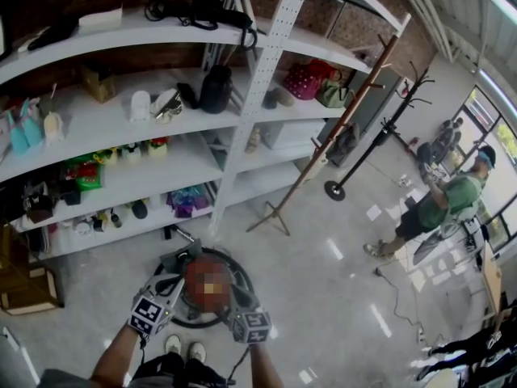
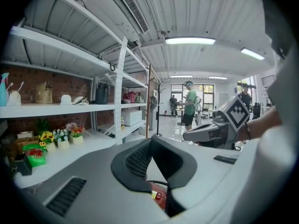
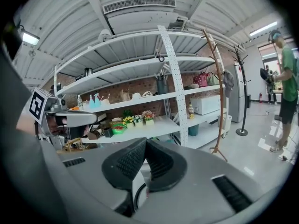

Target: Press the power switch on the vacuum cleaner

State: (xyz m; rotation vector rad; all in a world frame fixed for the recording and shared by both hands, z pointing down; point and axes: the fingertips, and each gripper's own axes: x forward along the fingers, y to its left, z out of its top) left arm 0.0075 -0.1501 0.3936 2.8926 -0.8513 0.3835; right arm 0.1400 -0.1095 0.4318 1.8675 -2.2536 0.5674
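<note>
**Switch just below your left fingertips**

Both pairs of fingers are pinched together at the tips, with nothing caught between them. That goes for the left gripper (image 2: pixel 152 141) and the right gripper (image 3: pixel 145 142) alike. The vacuum cleaner (image 1: pixel 216 265), a round red canister on a black base ring, stands on the floor (image 1: pixel 339 297) directly under both sets of fingertips.

Below and just beyond your left fingertips is what looks to be the power switch (image 2: pixel 159 196), a small red button beside a yellow label (image 2: pixel 153 194). It is too small to be sure.

You need no hold on it, since the closed tips will serve as a blunt poker. Expect the switch to be stiff, and the shell around it hard, smooth and rounded, so a slanted push may skid off. The canister may shift on the glossy floor, so press straight down on the button's face. You could rest your right fingertips on the shell to steady it.
</note>
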